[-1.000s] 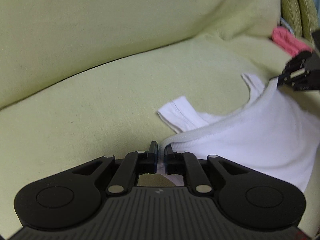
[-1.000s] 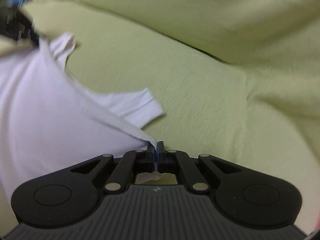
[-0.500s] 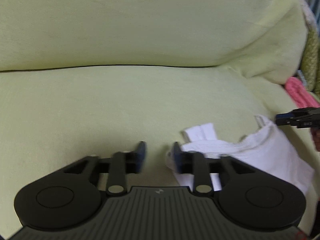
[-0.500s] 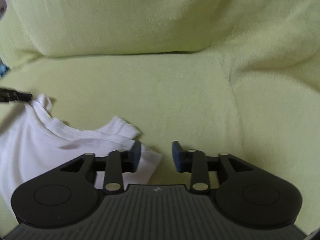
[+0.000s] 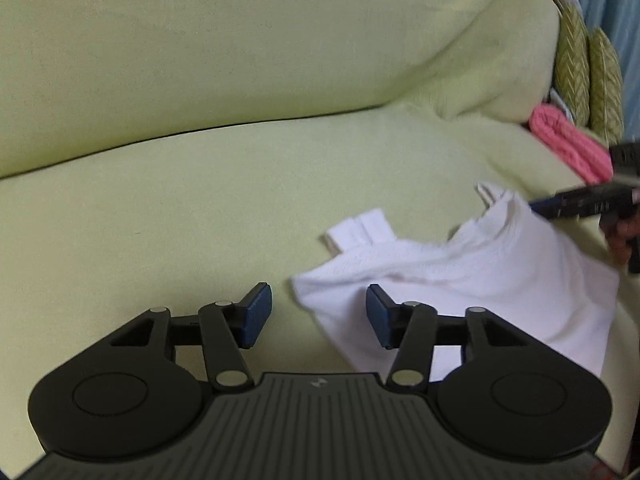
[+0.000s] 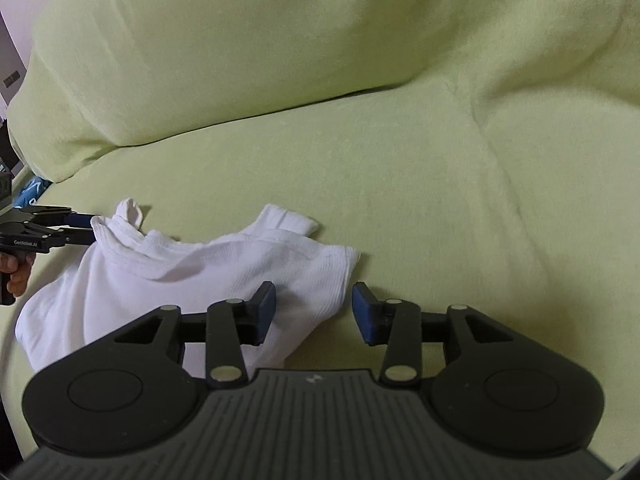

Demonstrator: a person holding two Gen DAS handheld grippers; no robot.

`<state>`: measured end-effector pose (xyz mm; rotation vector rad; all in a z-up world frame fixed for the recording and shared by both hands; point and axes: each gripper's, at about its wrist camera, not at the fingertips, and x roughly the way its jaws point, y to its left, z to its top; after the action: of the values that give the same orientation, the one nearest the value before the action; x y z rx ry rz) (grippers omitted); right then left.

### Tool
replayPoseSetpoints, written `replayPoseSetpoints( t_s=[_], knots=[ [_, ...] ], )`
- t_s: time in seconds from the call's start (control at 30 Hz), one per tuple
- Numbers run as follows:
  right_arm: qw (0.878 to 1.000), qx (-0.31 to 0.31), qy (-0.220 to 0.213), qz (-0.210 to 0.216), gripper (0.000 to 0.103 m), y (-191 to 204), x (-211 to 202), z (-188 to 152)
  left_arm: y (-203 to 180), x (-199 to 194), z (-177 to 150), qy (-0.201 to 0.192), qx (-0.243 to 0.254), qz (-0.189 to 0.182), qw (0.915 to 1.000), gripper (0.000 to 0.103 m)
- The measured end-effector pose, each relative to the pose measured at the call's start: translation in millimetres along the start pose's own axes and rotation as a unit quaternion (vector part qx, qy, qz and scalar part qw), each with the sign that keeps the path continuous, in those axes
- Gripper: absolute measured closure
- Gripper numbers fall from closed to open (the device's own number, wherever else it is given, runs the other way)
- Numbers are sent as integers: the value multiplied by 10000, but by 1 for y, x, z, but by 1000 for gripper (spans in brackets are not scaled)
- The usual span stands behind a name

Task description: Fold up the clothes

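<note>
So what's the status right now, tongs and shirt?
Left tongs and right tongs opening, gripping nothing. White shirt released, lying rumpled on green sofa cover. Nothing in the way.

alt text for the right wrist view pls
A white garment lies crumpled on a pale green sofa, released; the right hand-held gripper hovers over its corner, jaws opening. The left hand-held gripper sits at its far edge.
</note>
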<state>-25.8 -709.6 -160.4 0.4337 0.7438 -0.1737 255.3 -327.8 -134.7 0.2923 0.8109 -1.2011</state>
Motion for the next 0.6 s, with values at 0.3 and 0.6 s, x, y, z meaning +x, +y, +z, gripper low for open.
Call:
replayPoseSetpoints(
  t_s=[0.3, 0.6],
  knots=[
    [9983, 528, -233, -75, 99, -8, 1, 0, -3, -12, -7, -411, -132, 5, 9991, 100],
    [9919, 582, -1087, -314, 100, -9, -27, 9, 12, -22, 6, -830, -414, 140, 9956, 100]
  ],
)
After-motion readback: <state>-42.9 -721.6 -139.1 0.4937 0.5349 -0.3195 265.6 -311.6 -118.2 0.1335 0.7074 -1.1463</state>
